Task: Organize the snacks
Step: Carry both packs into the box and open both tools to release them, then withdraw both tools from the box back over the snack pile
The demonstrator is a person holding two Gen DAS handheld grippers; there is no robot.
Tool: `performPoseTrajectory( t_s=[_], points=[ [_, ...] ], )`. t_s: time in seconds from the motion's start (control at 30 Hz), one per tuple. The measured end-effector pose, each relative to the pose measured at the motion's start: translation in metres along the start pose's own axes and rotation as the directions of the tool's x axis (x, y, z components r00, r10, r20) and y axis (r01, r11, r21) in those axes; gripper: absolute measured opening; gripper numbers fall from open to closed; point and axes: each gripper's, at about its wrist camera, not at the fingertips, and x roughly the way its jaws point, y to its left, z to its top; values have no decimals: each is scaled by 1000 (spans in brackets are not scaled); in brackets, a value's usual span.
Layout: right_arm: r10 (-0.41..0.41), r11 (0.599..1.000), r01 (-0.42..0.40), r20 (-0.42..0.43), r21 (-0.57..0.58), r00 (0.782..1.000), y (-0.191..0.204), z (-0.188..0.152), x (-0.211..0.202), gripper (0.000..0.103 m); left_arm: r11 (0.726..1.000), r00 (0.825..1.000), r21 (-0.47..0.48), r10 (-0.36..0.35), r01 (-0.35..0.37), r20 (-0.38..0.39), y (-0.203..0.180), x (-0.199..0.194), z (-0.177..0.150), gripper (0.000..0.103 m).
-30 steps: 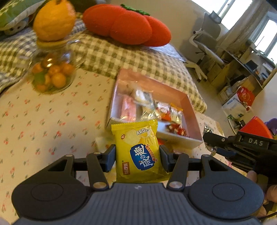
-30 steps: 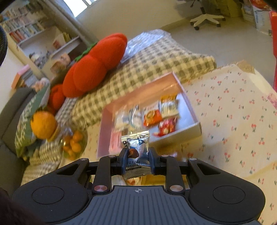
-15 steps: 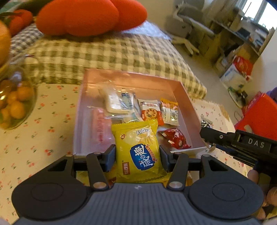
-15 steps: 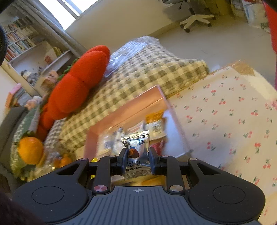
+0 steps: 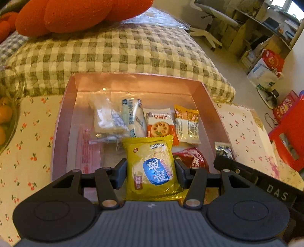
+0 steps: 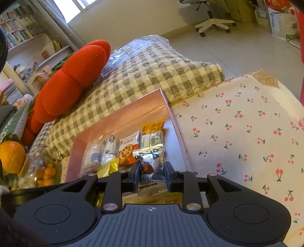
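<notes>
My left gripper (image 5: 150,171) is shut on a yellow snack packet (image 5: 150,152) and holds it over the near end of the open pink box (image 5: 133,76). Inside the box lie several snacks: a clear packet (image 5: 106,117), a blue-white one (image 5: 133,115), an orange cracker packet (image 5: 159,125), an orange-yellow one (image 5: 187,123), a red one (image 5: 191,157) and a pink one (image 5: 89,150). My right gripper (image 6: 152,171) is shut on a silver chocolate packet (image 6: 150,161) at the box's (image 6: 121,112) near right corner. That silver packet (image 5: 223,150) also shows in the left wrist view.
The box sits on a cherry-print cloth (image 6: 247,133), against a checked blanket (image 5: 114,49) with a red cushion (image 5: 76,13) on it. A glass jar of small oranges (image 6: 43,171) stands left of the box. A red stool (image 5: 290,136) is at the right.
Both grippers have moved in toward the pink box with their packets, and it now fills more of each view. The jar has slid to the left edge of the left wrist view.
</notes>
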Motion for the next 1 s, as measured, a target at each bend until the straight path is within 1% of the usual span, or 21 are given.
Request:
performPoseTrajectory(
  t_s=[0.17, 0.27, 0.37, 0.4, 0.47, 0.5, 0.63, 0.8, 0.87, 0.93, 1.0],
  points=[
    [9, 1000, -9, 15, 6, 1000, -2, 0, 0, 26, 1000, 999, 12, 20, -20, 30, -4, 8, 2, 49],
    [10, 1000, -9, 27, -5, 1000, -1, 0, -1, 26, 1000, 999, 2, 14, -14, 52, -3, 12, 0, 49],
    [17, 1000, -17, 42, -4, 999, -1, 0, -3, 30, 1000, 997, 4, 2, -2, 75, -2, 13, -3, 49],
    [24, 1000, -24, 44, 2, 999, -1, 1, -3, 30, 1000, 997, 4, 1, -1, 83, -2, 13, -4, 51],
    [27, 999, -28, 42, 18, 999, -2, 2, -3, 37, 1000, 995, -5, 4, -3, 97, 0, 10, -6, 61],
    [28, 999, -29, 46, 22, 999, -2, 3, -4, 42, 1000, 995, -10, 2, -1, 97, 0, 10, -7, 62],
    [30, 999, -32, 48, 33, 998, -4, 4, -7, 43, 1000, 995, -12, -11, 12, 102, 3, 3, -9, 66],
    [22, 999, -24, 45, 41, 999, -5, 2, -12, 46, 999, 994, -28, -27, 31, 108, 7, -10, -16, 68],
    [21, 999, -22, 37, 44, 999, -5, 1, -15, 48, 999, 993, -36, -30, 34, 111, 9, -17, -23, 70],
    [19, 999, -20, 27, 48, 999, -5, 0, -18, 53, 999, 993, -39, -29, 34, 115, 10, -25, -27, 72],
    [16, 999, -17, 16, 45, 1000, -5, -2, -21, 53, 999, 992, -36, -23, 28, 122, 10, -32, -32, 74]
  ],
)
